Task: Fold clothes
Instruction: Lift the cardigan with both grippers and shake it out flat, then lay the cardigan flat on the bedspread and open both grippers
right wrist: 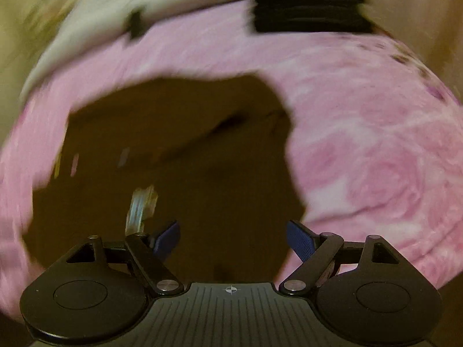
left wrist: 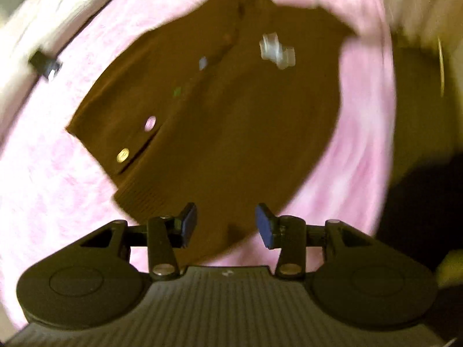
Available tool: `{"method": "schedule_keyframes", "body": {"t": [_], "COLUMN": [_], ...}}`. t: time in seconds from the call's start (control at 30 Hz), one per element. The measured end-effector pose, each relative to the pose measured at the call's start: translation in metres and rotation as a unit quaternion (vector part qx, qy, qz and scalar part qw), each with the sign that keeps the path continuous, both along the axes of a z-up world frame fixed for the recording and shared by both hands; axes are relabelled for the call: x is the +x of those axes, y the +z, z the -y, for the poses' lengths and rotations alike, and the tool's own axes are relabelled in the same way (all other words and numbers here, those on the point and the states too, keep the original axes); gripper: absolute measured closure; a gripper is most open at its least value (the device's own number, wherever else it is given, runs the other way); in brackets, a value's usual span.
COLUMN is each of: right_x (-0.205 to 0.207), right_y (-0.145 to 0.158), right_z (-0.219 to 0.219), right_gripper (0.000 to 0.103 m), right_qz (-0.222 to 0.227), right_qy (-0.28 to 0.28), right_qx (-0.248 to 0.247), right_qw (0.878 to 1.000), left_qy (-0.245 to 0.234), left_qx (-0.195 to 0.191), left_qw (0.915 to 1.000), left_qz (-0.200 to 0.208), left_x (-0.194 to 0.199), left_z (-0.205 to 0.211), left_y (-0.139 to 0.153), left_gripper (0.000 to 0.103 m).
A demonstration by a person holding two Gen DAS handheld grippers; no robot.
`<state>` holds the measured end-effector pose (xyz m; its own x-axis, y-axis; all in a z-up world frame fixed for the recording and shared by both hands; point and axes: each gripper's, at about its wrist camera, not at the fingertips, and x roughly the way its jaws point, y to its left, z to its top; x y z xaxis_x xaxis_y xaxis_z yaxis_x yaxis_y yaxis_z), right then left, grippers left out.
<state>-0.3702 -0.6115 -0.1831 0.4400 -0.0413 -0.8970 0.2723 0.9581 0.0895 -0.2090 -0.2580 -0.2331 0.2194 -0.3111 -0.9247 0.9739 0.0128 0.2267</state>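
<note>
A brown knitted cardigan (left wrist: 225, 121) with round buttons lies spread on a pink flowered cover (left wrist: 52, 185). A white tag (left wrist: 275, 49) shows near its far end. My left gripper (left wrist: 227, 225) hovers over the ribbed hem, its blue pads apart with nothing between them. In the right wrist view the same brown cardigan (right wrist: 179, 150) fills the lower left, on the pink cover (right wrist: 376, 156). My right gripper (right wrist: 233, 240) stands wide open above the brown cloth, holding nothing. A pale tag (right wrist: 141, 205) shows just beyond its left finger. Both views are blurred.
White bedding (right wrist: 95, 14) lies beyond the pink cover at the upper left of the right wrist view. A black ribbed object (right wrist: 309, 3) sits at the cover's far edge. A small dark item (left wrist: 44, 63) lies at the left edge in the left wrist view.
</note>
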Motion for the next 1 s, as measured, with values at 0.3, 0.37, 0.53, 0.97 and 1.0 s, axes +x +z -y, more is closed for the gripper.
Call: {"method": "schedule_keyframes", "body": {"t": [0.3,0.37,0.53,0.97,1.0], "right_x": [-0.032,-0.034,-0.041,-0.030,-0.026], "right_y": [-0.052,-0.066,-0.066,-0.018,-0.012], "right_z": [-0.088,-0.091,-0.089,-0.055,-0.053], "right_gripper": [0.023,0.035,0.041,0.058,0.048], "right_qz": [-0.085,-0.102,-0.097,-0.083,-0.075], "right_qy": [0.308,0.346,0.367,0.262,0.255], "right_qx": [-0.212,-0.232,-0.232,-0.152,-0.150], "right_qw": [0.924,0.903,0.896,0.949,0.952], "left_qy": [-0.199,-0.204,-0.179,-0.102,-0.093], "left_qx": [0.036,0.035,0.041,0.057,0.058], "left_qw": [0.9714,0.9700,0.9763,0.9930,0.9939], "left_qz": [0.125,0.128,0.115,0.014,0.005], "left_x": [0.001,0.003,0.006,-0.025,-0.022], "left_z": [-0.031,-0.031,-0.026,-0.035,-0.031], "left_y": [-0.080,-0.082,-0.073,-0.033,-0.030], "left_gripper": [0.059,0.076,0.097,0.099,0.099]}}
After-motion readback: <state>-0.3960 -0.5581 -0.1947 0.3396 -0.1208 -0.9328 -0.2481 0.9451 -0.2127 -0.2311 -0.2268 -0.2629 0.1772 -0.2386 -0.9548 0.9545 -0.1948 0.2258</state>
